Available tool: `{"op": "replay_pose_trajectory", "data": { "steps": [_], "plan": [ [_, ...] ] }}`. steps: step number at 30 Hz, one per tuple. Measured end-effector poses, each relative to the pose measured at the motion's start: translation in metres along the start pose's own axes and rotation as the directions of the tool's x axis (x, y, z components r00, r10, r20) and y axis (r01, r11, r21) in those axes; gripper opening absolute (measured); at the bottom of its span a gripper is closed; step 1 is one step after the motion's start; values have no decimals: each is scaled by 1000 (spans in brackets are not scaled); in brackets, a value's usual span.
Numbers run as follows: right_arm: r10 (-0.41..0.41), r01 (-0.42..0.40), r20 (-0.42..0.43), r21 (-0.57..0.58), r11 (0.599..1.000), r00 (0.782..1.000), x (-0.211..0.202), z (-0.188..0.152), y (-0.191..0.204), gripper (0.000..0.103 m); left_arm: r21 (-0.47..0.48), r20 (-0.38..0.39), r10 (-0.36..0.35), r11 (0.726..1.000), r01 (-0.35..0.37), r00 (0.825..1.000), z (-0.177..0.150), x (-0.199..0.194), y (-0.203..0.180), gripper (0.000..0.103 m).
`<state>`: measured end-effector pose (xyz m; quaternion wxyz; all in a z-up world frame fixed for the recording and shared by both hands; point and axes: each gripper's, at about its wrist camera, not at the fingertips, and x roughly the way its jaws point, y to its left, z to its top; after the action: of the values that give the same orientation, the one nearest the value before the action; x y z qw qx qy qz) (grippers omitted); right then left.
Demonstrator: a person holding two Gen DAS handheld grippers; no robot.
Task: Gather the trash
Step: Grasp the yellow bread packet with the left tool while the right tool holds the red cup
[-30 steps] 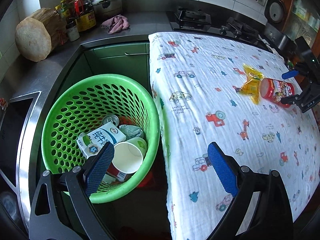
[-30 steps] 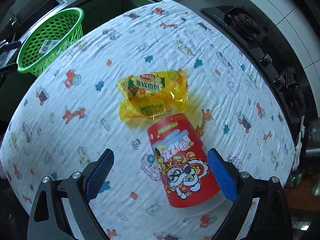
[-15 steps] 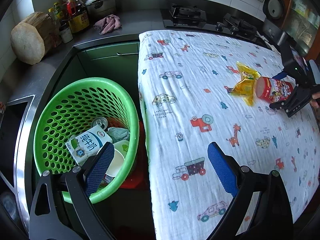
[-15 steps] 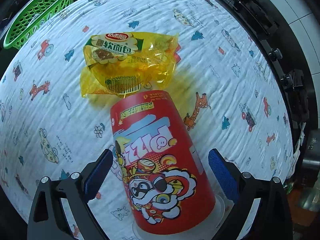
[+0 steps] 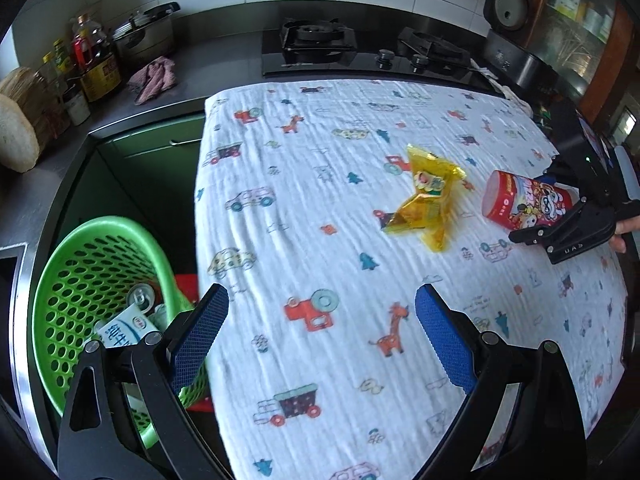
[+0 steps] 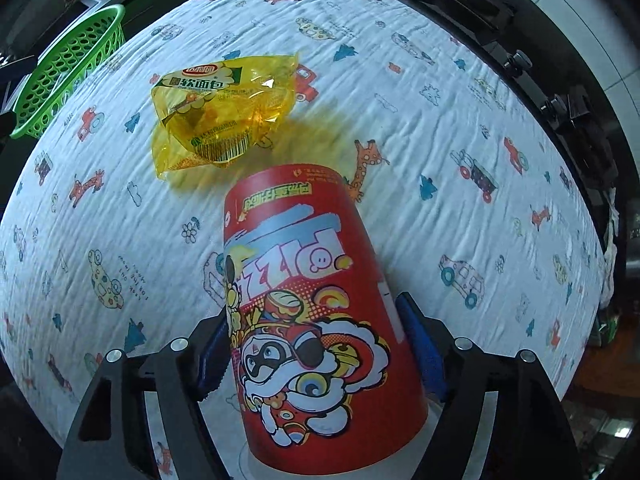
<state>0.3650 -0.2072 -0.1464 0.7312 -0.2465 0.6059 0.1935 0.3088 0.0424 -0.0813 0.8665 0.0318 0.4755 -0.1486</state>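
Closing in since the earlier frames, the right gripper (image 6: 316,344) now has its blue pads (image 6: 420,344) pressed against both sides of the red paper cup printed with a cartoon lion-dance face (image 6: 316,300), where before they stood wide on either side of it. That cup lies on its side on the white cotton cloth patterned with cars and giraffes (image 6: 460,168), its closed base pointing away from the camera. Just beyond the base sits the crumpled yellow transparent bread wrapper (image 6: 224,112), close to the cup; whether they touch cannot be told. Farther off, at the cloth's far left edge, the green perforated plastic basket (image 6: 68,80) is visible.

Meanwhile the left gripper (image 5: 320,340) has swung away from the basket toward the cloth; its jaws are spread wide with nothing between them, hovering over the near part of the cloth (image 5: 320,208). From this view the wrapper (image 5: 428,208) and the cup (image 5: 524,204) lie well ahead to the right, the right gripper (image 5: 560,216) clasping the cup. To the left, below the cloth's edge, the basket (image 5: 80,280) holds a white milk carton (image 5: 120,330) and a silver can (image 5: 140,296). A black gas hob (image 5: 360,48) sits behind the cloth.
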Motion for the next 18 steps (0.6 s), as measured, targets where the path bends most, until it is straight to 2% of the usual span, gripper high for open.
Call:
{"op": "replay_pose_trajectory", "data": {
  "steps": [4,9,12,18],
  "plan": [
    [20,-22,24,98,995,1000,-11,-18,-9,72,33,-13,-65,997,65,998,22,21,-26,93],
    [50,-58,51,167,984,997,-22,-41,-8,72,86,-35,-102,991,105,994,49,50,-55,94],
    [79,-92,69,206,974,994,-26,-53,-7,72,114,-60,-120,985,126,991,61,67,-71,95],
    [126,-148,100,256,955,987,-30,-70,-6,71,151,-111,-107,981,123,988,71,101,-90,95]
  ]
}}
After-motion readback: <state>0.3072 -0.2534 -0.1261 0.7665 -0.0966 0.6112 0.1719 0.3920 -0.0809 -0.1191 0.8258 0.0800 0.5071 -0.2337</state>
